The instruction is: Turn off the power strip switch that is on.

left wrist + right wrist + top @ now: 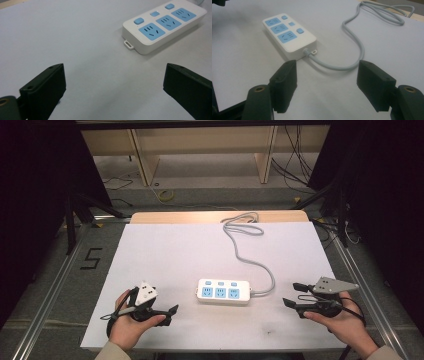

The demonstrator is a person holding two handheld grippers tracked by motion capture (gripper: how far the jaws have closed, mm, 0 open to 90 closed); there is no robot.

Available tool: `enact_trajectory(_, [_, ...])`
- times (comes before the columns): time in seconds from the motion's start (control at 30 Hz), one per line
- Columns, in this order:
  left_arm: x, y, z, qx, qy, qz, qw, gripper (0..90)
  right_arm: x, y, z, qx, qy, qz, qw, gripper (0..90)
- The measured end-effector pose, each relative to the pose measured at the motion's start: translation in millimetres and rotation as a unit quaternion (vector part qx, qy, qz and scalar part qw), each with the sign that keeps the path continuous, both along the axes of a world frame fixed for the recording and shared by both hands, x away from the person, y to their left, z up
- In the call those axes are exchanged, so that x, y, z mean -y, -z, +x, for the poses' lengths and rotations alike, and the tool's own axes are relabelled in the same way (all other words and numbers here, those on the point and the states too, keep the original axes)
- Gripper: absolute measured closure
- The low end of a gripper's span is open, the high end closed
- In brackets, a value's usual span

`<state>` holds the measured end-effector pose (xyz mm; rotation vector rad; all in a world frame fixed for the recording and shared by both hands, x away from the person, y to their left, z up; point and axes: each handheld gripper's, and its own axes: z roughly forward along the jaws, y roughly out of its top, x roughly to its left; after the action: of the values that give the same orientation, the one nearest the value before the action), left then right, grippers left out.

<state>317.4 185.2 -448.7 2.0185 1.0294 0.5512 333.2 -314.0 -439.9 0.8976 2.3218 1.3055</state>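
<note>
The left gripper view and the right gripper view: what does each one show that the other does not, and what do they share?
Only the left gripper view shows the small hanging tab on the cable-free end of the power strip. Only the right gripper view shows the grey cable leaving the strip and looping at the far table edge. Both show the white strip with three blue sockets and three blue buttons on the white table, beyond the open jaws of a hand-held gripper.

one power strip, three blue sockets, three blue buttons, one grey cable, two grippers
</note>
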Motion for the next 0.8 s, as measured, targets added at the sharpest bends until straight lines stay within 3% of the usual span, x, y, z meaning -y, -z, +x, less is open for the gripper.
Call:
enact_trajectory(0.13, [0.4,-3.2,-2.0,0.002,-0.003,0.0,1.0,19.0,-0.6,-0.5,-0.9,0.0,-0.002,0.0,1.0,33.8])
enact_trajectory(0.17, [0.9,-4.2,-2.6,0.004,-0.003,0.001,1.0,19.0,-0.6,-0.5,-0.9,0.0,-0.002,0.0,1.0,33.8])
enact_trajectory(0.27, [1.0,-8.6,-2.8,0.018,-0.01,0.007,0.9998,52.4,-1.1,-0.1,-0.1,0.001,-0.006,0.001,1.0,34.0])
enact_trajectory(0.33, [-0.7,-11.5,-1.2,0.026,-0.015,0.0,0.9996,72.8,-0.9,0.1,0.2,-0.002,-0.007,-0.001,1.0,34.2])
enact_trajectory(0.43, [0.8,-13.3,2.8,0.027,-0.016,0.002,0.9995,89.2,-1.3,0.4,1.0,-0.003,-0.007,0.002,1.0,34.5])
enact_trajectory(0.6, [16.0,-17.0,7.6,0.012,0.0,0.012,0.9999,89.8,-1.6,0.9,1.0,-0.003,-0.006,0.001,1.0,34.7])
enact_trajectory(0.8, [28.9,-19.9,11.2,-0.001,0.011,0.009,0.9999,89.9,-2.9,1.2,0.5,-0.005,-0.011,-0.001,0.9999,34.7])
